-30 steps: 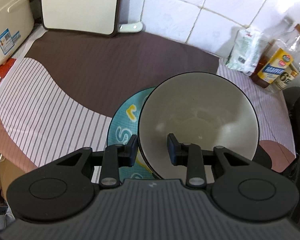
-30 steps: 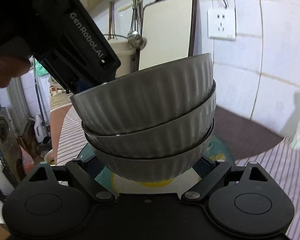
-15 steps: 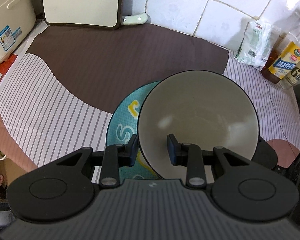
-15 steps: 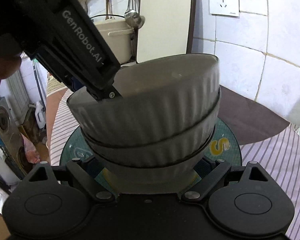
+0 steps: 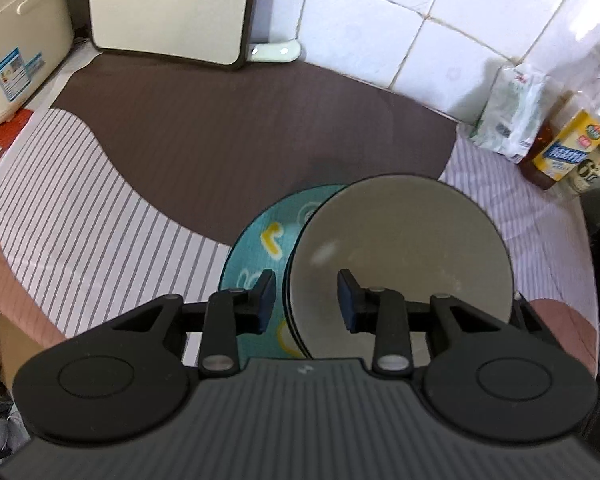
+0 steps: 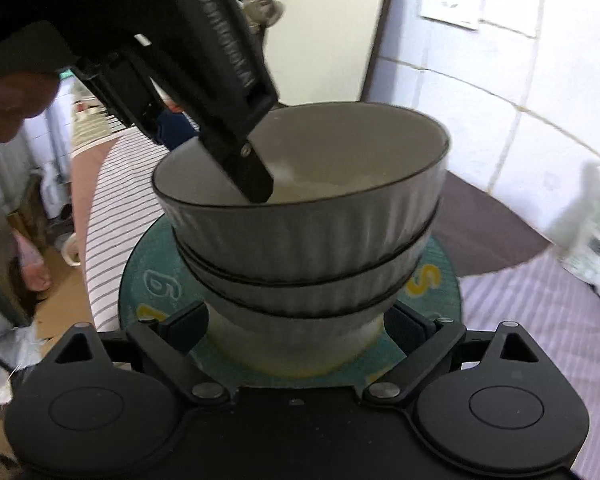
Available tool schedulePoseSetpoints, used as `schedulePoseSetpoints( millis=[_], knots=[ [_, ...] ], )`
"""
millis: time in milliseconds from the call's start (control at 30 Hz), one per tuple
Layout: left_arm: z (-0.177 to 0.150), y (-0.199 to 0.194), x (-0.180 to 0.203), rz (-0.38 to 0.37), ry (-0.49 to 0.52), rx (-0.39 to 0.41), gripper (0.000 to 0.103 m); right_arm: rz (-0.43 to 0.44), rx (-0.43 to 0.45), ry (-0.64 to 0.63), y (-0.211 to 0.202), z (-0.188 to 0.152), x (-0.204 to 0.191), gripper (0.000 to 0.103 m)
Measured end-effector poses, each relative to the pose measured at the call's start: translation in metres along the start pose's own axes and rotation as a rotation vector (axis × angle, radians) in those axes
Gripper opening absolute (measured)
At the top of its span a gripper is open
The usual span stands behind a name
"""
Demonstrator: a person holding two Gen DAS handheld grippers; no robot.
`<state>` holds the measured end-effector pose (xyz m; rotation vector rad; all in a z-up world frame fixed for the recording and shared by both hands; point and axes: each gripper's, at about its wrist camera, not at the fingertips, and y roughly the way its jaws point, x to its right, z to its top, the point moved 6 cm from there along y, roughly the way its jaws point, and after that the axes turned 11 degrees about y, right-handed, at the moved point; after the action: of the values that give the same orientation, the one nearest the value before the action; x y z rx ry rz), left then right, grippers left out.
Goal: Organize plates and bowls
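- Left wrist view: the left gripper (image 5: 306, 300) straddles the near rim of the top bowl (image 5: 404, 256), one finger outside and one inside; its jaws are apart, with a gap to the rim on either side. The bowl sits on a teal plate (image 5: 260, 240) on the striped cloth (image 5: 100, 200).
- Right wrist view: the right gripper (image 6: 296, 328) is spread wide around the base of the stack of three bowls (image 6: 300, 248), which stands on the plate (image 6: 152, 280). I cannot tell if its pads touch the lowest bowl.
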<state>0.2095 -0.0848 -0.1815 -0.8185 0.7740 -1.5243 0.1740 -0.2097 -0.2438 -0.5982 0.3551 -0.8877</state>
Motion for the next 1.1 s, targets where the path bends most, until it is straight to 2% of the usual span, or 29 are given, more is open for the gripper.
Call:
schedulePoseSetpoints(
  millis=[67,233,400,467,600,800,933,1100],
  knots=[
    [0.003,-0.006,0.0,0.0,0.041,0.013,0.042,-0.048,-0.003,0.018,-0.008,-0.001,-0.004,0.097],
    [0.004,-0.031,-0.001,0.013,0.143,0.08,0.051,-0.204,-0.031,0.114,-0.033,-0.008,-0.014,0.097],
    [0.001,-0.058,-0.003,-0.012,0.208,0.126,0.056,-0.276,-0.035,0.193,-0.061,-0.014,-0.022,0.097],
    [-0.001,-0.07,-0.001,-0.028,0.233,0.146,0.061,-0.287,-0.036,0.253,-0.069,-0.015,-0.024,0.097],
    [-0.005,-0.092,0.002,-0.033,0.275,0.172,0.063,-0.332,-0.005,0.373,-0.088,-0.012,-0.021,0.097],
    [-0.007,-0.132,0.002,-0.05,0.271,0.196,0.07,-0.427,0.028,0.452,-0.124,0.002,-0.018,0.097],
    [-0.005,-0.156,0.0,-0.034,0.28,0.221,0.076,-0.449,0.022,0.487,-0.141,0.012,-0.015,0.097],
    [-0.006,-0.181,0.0,-0.012,0.291,0.252,0.083,-0.531,0.031,0.51,-0.158,0.025,-0.007,0.097]
  ],
)
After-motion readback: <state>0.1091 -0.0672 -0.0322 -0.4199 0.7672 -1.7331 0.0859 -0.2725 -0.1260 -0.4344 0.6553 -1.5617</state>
